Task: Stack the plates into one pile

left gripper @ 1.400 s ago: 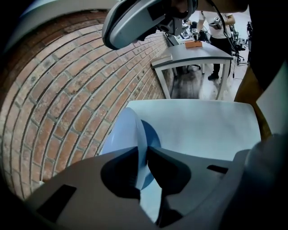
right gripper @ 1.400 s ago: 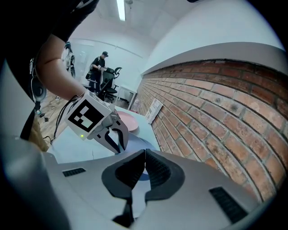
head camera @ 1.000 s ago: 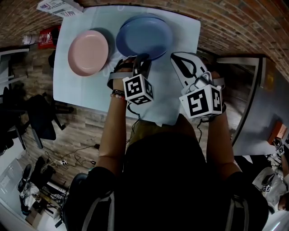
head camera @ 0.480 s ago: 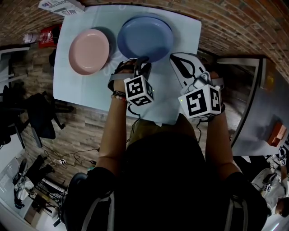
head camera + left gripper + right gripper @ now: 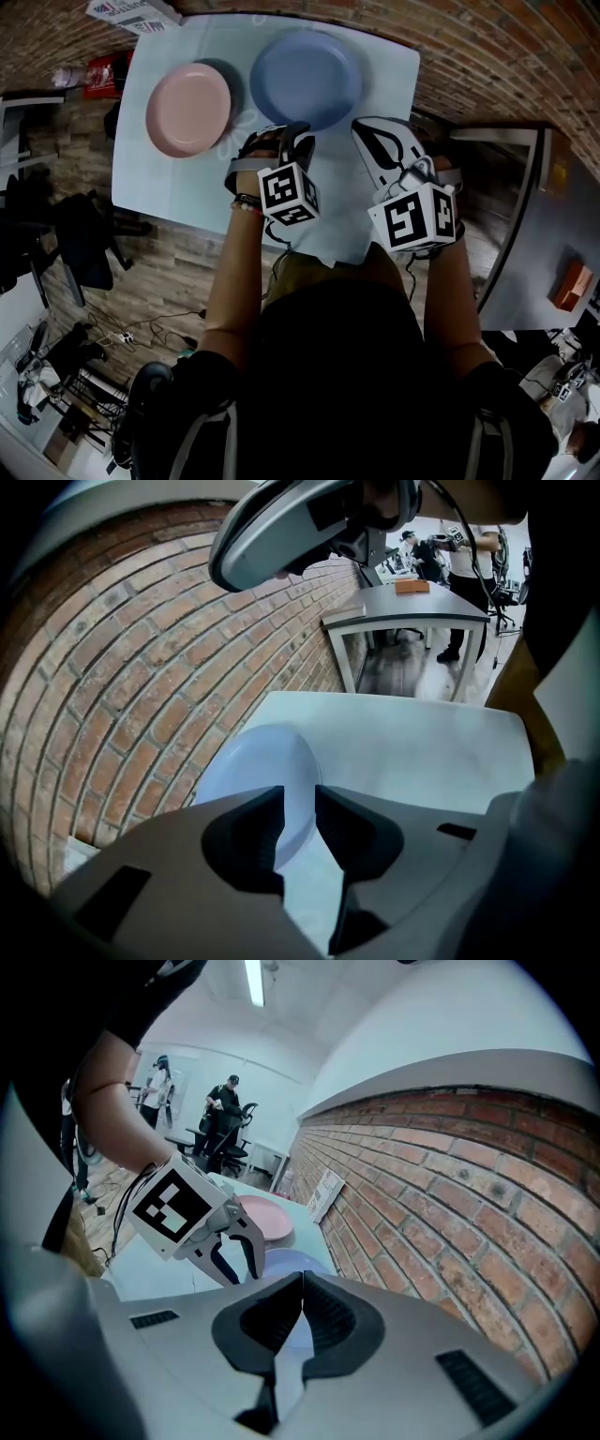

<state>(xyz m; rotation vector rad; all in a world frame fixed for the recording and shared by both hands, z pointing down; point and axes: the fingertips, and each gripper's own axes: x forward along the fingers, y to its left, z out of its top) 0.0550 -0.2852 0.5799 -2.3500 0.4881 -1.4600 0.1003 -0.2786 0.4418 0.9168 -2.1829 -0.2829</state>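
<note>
Your left tongs (image 5: 299, 803) stand spread and have just been opening. The near rim of the blue plate (image 5: 307, 79) shows through the gap, but neither pad is on it. Your right tongs (image 5: 302, 1283) are pressed together on nothing and hang over the bench (image 5: 187, 187), just right of that plate.

The pink plate (image 5: 190, 110) lies to the left and the blue plate to its right. They sit side by side and are not yet one pile.

Several things could go wrong from here:
- **Shallow bite:** if you close on the rim with only the tips, I judge the plate will likely tilt and slip out as you lift.
- **Dragging:** sliding a plate instead of lifting it could knock the other one, and the pink plate sits near the bench's left edge.
- **Pile order:** the pink plate looks the smaller, so a pile with it underneath would probably sit less steadily.

Only the head view shows both plates whole and how they lie to each other, but it does not show the jaw gaps well. The left gripper view shows the spread jaws and the blue rim, and no pink plate. The right gripper view shows its own shut jaws, with your left tongs and the pink plate beyond them.
</note>
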